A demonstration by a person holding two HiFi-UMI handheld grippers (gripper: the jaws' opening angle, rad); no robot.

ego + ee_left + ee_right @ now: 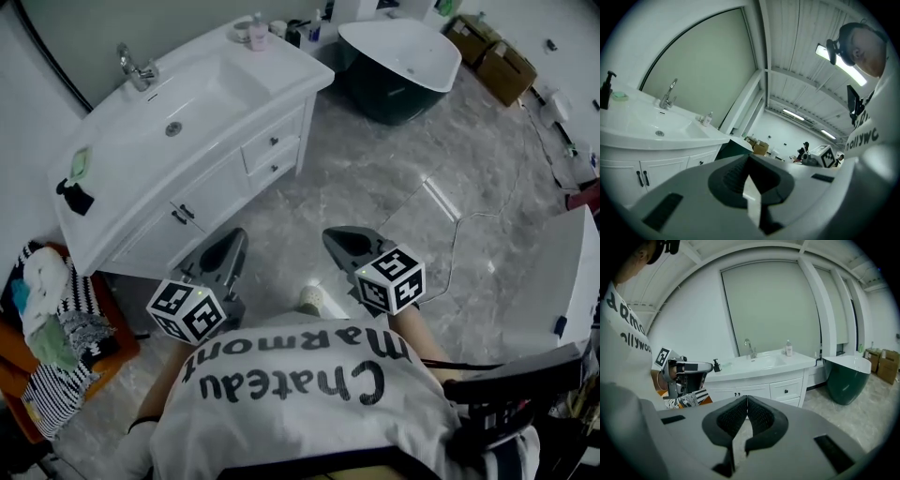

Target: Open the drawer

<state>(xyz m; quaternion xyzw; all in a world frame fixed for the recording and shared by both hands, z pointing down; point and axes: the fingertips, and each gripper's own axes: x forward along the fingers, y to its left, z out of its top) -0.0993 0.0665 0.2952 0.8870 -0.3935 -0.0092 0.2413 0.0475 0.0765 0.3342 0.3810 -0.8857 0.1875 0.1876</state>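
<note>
**Both grippers closed and empty; drawers shut**

Head view: I have the left gripper (235,236) and the right gripper (331,234) side by side over the grey floor (375,187). Both are short of the white vanity (122,159) and touch nothing. The left one aims toward the cabinet doors (183,214). The right one sits further right, over open floor. The top drawer (274,141) and the lower drawer (275,169) are stacked at the vanity end nearest the dark tub (398,70). Both are flush with the front. Neither gripper is near the knobs.

Left gripper view: the left gripper (749,157) has its jaw tips together, with nothing between the pads. The vanity fills the left of the frame. The top drawer (701,161) peeks out just above the jaw body, closed and well apart from the tips. The right gripper's marker cube shows far right.

Right gripper view: the right gripper (747,398) has its pads meeting at the tip, with only a thin slit behind them, and it is empty. The top drawer (786,390) lies beyond the tips and a little to the right, shut, with its knob visible. The lower drawer (792,401) is partly hidden by the jaw body. The left gripper shows at frame left, in front of the vanity's far end.
</note>
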